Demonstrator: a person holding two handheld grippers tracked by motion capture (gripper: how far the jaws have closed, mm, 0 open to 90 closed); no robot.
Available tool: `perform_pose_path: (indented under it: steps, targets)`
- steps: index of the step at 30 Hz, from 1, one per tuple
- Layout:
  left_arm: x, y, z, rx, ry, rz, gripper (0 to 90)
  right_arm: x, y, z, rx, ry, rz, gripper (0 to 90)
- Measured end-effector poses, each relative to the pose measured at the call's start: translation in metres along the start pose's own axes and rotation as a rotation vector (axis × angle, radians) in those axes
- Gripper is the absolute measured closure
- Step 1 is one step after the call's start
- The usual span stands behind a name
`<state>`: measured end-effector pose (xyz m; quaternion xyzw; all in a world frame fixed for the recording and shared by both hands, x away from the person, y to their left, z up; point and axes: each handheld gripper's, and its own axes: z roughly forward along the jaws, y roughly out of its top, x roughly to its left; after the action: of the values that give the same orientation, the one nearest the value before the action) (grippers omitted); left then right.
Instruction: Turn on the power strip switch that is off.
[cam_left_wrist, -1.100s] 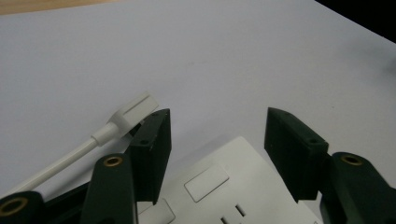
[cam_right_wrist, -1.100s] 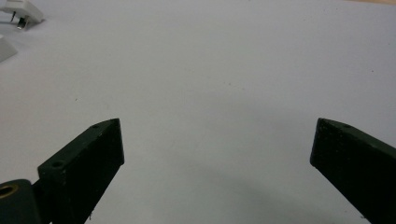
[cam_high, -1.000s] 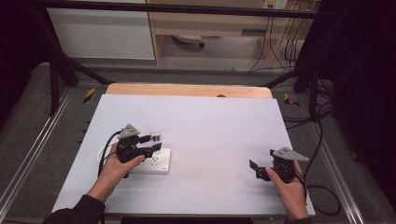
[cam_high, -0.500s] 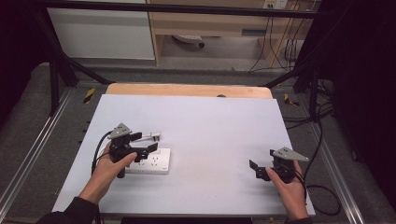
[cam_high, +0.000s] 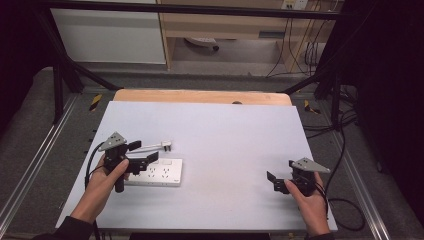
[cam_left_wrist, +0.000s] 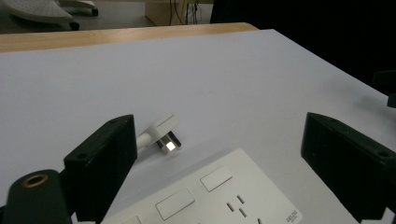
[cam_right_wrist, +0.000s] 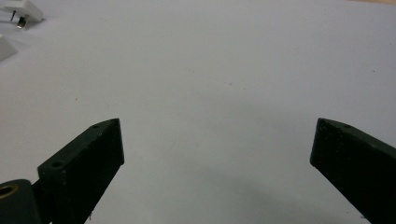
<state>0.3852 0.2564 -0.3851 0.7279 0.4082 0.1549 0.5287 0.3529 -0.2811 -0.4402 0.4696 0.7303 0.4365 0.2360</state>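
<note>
A: The surface was a pale grey table top (cam_high: 225, 135) with a wooden strip along its far edge, and a dark floor with cables lay beyond it. What did the left gripper view record?

B: The left gripper (cam_left_wrist: 219, 154) had its jaws wide apart with nothing between them. They stood above the near end of a white power strip (cam_left_wrist: 210, 198), and a white plug (cam_left_wrist: 161, 133) lay on the table just beyond the left jaw, its metal prongs turned toward the strip. Plug and strip were close but not touching.

A: And from the high view?

B: The left gripper (cam_high: 140, 154) sat at the table's left side over the left end of the power strip (cam_high: 157, 172), which lay flat and lengthwise across the table. The plug (cam_high: 165, 146) rested just behind the strip, with its thin white lead running left toward the gripper. The person's left hand (cam_high: 107, 172) held the gripper's handle, and a black cable trailed from it toward the table's left edge.

A: The right side?

B: The right gripper (cam_right_wrist: 217, 149) also had its jaws spread apart, over bare table. In the high view the right gripper (cam_high: 280, 181) was near the table's front right corner, well apart from the strip, held in the right hand (cam_high: 310, 197).
</note>
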Motion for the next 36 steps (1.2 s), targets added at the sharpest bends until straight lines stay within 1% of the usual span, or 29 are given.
perform_pose_path:
  steps: [2,3,4,7,9,10,14,18,20,21,22,23,28,29,33,36]
  targets:
    - [0.000,0.000,-0.004,-0.002,-0.006,-0.007,9.1,0.000,0.000,0.000,-0.001,0.001,0.007,3.3]
    - [0.000,0.000,-0.007,-0.006,0.000,0.000,8.8,0.000,0.000,0.000,0.000,0.000,0.004,3.4]
    - [0.000,0.000,-0.009,-0.010,-0.004,-0.007,8.5,0.000,0.000,0.000,0.000,0.000,0.004,3.4]
    - [0.001,0.000,-0.017,-0.023,0.002,-0.010,8.2,0.000,0.000,0.000,0.000,-0.001,0.001,3.3]
    - [0.002,0.001,-0.023,-0.032,0.012,-0.003,8.1,0.000,0.000,0.000,-0.001,0.000,0.002,3.3]
    - [0.003,0.001,-0.025,-0.032,0.009,-0.007,8.1,0.000,0.000,0.000,-0.001,0.000,0.001,3.4]
    - [0.005,0.000,-0.037,-0.049,0.019,-0.005,8.0,0.000,0.000,0.000,0.001,0.000,-0.002,3.4]
    - [0.008,-0.002,-0.048,-0.062,0.027,-0.005,7.9,0.000,0.000,0.000,0.000,0.000,-0.002,3.4]
    - [0.010,-0.003,-0.054,-0.069,0.038,-0.003,7.9,0.000,0.000,0.000,0.001,0.000,-0.001,3.3]
    - [0.011,-0.005,-0.056,-0.072,0.035,-0.011,7.8,0.000,0.000,0.000,0.001,0.000,-0.001,3.3]
    - [0.012,-0.006,-0.059,-0.076,0.042,-0.008,7.9,0.001,0.000,0.000,0.002,0.000,0.000,3.3]
    - [0.013,-0.008,-0.061,-0.075,0.041,-0.012,7.8,0.001,0.000,0.001,0.002,0.000,0.000,3.3]
    - [0.019,-0.017,-0.073,-0.099,0.062,-0.022,7.9,0.001,0.000,0.001,0.004,-0.001,0.002,3.4]
    - [0.020,-0.019,-0.074,-0.099,0.062,-0.029,7.9,0.001,0.000,0.001,0.004,-0.001,0.001,3.3]
    - [0.025,-0.028,-0.082,-0.112,0.076,-0.035,8.2,0.001,0.000,0.001,0.006,-0.002,-0.001,3.3]
    - [0.030,-0.034,-0.087,-0.124,0.088,-0.048,8.3,0.001,0.000,0.001,0.006,-0.001,0.000,3.4]
